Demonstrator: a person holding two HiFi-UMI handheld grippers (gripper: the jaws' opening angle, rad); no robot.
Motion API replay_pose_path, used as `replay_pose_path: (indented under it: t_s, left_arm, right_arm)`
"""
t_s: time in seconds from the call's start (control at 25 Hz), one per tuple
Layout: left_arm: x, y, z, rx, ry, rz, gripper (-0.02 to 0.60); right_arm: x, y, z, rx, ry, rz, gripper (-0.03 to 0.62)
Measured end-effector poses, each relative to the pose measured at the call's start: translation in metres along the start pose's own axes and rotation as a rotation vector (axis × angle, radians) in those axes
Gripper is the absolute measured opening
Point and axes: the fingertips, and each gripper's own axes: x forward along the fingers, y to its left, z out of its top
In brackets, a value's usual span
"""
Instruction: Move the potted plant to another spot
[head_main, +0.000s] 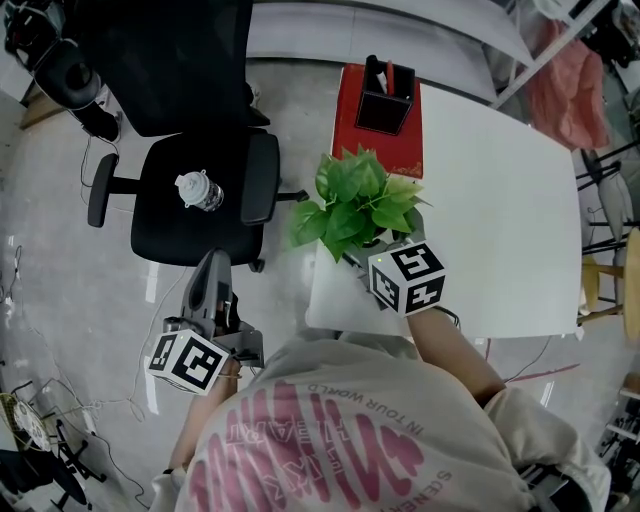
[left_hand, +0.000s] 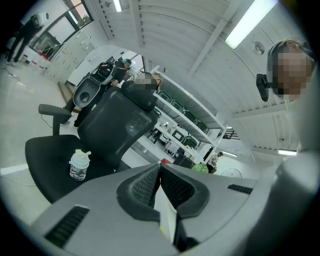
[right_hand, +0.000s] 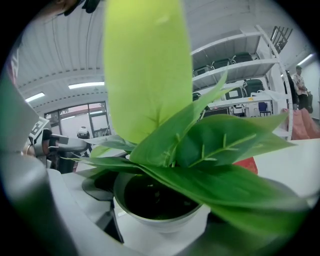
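**Operator:** How will the leafy green potted plant (head_main: 352, 205) in its round white pot handle, and where do you take hold?

**Manual:** Judge it light but top-heavy. The pot wall (right_hand: 160, 222) looks rigid, smooth and probably slippery. The leaves are soft and will not bear a grip. Take the pot wall below the rim, never the foliage, and keep it upright so the dark soil stays in.

**Operator:** What is the present state?

**Manual:** The potted plant is at the near left corner of the white table (head_main: 500, 200), with leaves overhanging the edge. Your right hand-held gripper (head_main: 385, 265) has its jaws spread wide with the pot between them. A leaf covers one jaw, so you cannot confirm a firm clamp. Your left hand-held gripper (head_main: 212, 270) hangs beside the table, jaws pressed together on nothing.

**Operator:** Where is there room?

**Manual:** The table's middle and right are bare. Keep clear of the red board (head_main: 370, 150) and black pen holder (head_main: 385, 100) at the far side, and of the black office chair (head_main: 195, 200) beyond the left edge.
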Motion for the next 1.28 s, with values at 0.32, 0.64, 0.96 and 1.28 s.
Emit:
replay_pose_path:
  t_s: [0.32,0.64,0.96,1.28]
  left_arm:
    - [0.006,0.0,-0.003,-0.002,0.01,-0.007,0.025]
    - [0.011,0.0,-0.003,-0.004,0.011,-0.006,0.025]
    - [0.013,-0.001,-0.005,-0.009,0.014,-0.001,0.025]
    - [0.013,-0.001,-0.006,-0.01,0.01,0.004,0.025]
  right_arm:
    - [0.002,0.001,-0.002,-0.023,-0.01,0.002,0.56]
    - [0.003,-0.001,-0.003,-0.044,-0.026,0.013,0.56]
    - [0.003,0.001,-0.002,-0.065,-0.025,0.018,0.56]
    - [0.003,0.0,-0.004,-0.088,-0.023,0.025,0.56]
